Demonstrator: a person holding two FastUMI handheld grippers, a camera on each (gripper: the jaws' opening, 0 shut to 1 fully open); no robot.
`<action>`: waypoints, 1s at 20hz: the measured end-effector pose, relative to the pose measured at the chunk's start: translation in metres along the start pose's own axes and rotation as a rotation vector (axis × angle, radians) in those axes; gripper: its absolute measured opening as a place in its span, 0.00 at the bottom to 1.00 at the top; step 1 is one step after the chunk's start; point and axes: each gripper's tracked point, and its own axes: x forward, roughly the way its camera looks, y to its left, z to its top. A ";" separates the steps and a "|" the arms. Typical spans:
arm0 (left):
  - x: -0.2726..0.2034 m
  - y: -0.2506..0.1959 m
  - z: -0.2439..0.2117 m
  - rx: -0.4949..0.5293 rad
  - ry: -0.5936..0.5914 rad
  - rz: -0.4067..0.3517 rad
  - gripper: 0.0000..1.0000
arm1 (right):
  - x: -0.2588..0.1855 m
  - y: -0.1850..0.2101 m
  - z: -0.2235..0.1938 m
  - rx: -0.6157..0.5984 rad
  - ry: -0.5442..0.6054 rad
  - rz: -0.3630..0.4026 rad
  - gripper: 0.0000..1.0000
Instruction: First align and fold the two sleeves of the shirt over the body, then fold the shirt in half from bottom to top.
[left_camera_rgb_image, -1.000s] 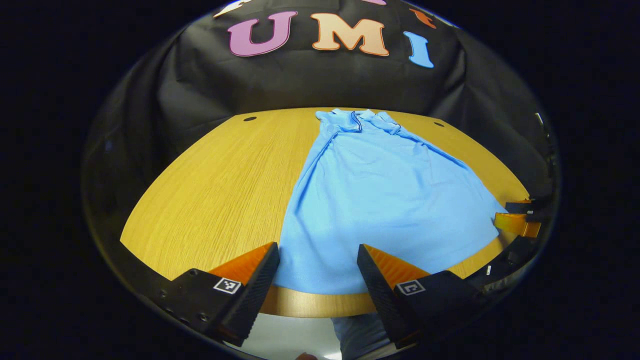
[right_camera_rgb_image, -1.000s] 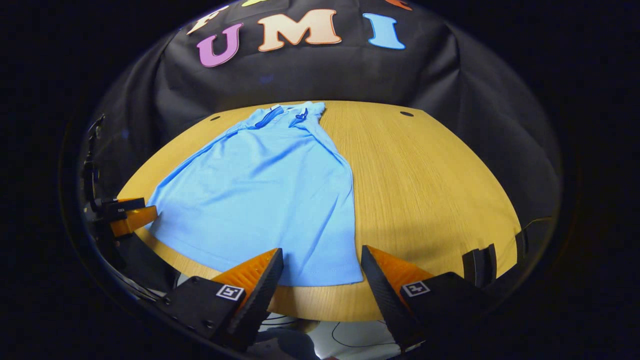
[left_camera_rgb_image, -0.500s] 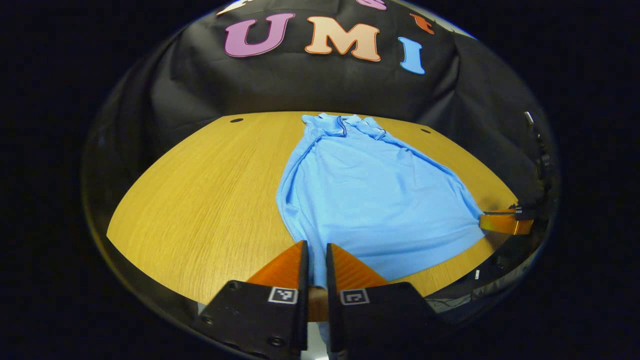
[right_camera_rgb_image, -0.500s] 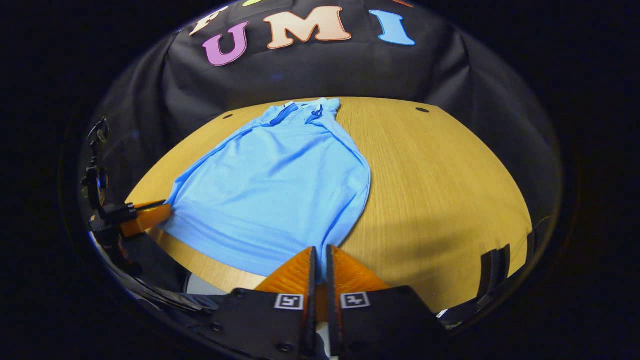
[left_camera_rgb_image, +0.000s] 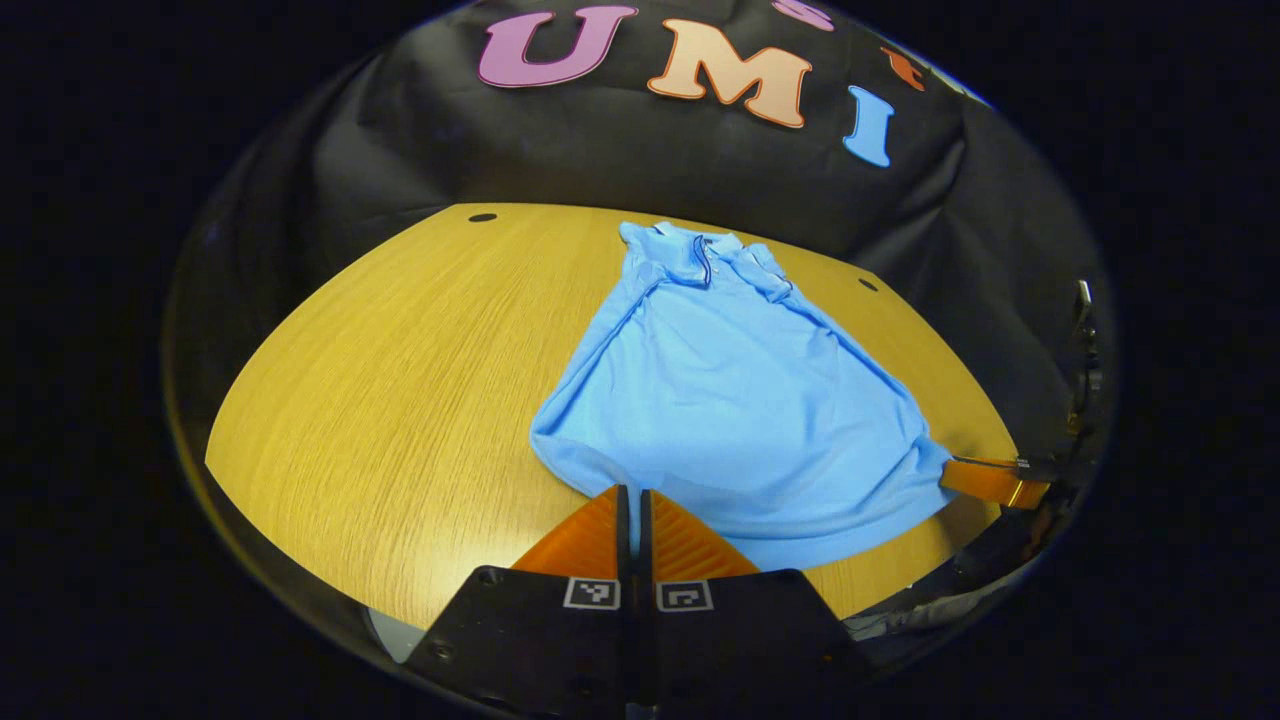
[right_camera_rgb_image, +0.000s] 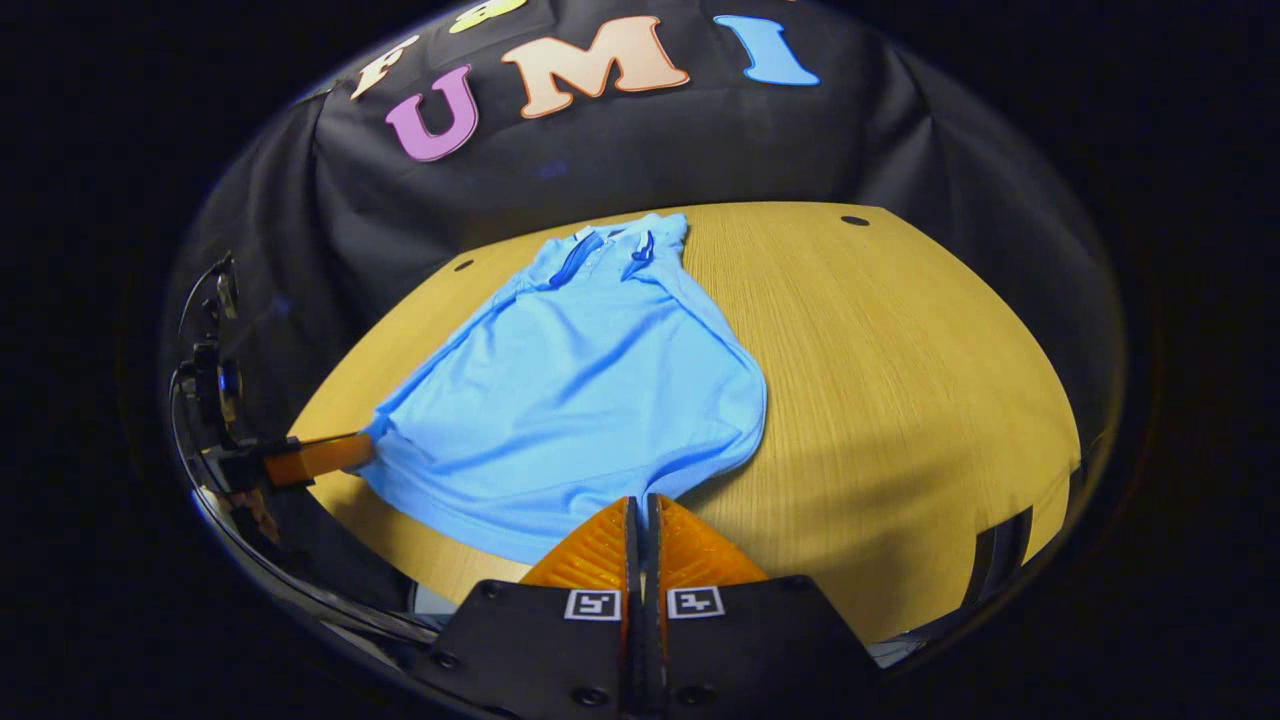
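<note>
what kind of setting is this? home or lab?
Most likely a staged recording booth, not a home: black cloth wall, a bare wooden table with only a blue shirt on it, pinched by the left gripper and right gripper.

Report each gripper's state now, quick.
Left gripper: shut on the shirt at its bottom hem.
Right gripper: shut on the shirt's hem at the other bottom corner.
</note>
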 end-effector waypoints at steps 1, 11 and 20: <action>0.002 -0.001 0.010 0.003 -0.007 -0.007 0.00 | 0.002 0.000 0.012 0.018 -0.017 0.007 0.02; 0.041 -0.005 0.094 -0.012 -0.028 -0.042 0.00 | 0.043 0.009 0.115 0.077 -0.139 0.045 0.03; 0.107 -0.008 0.204 0.003 -0.136 -0.067 0.00 | 0.099 0.008 0.214 0.093 -0.241 0.074 0.02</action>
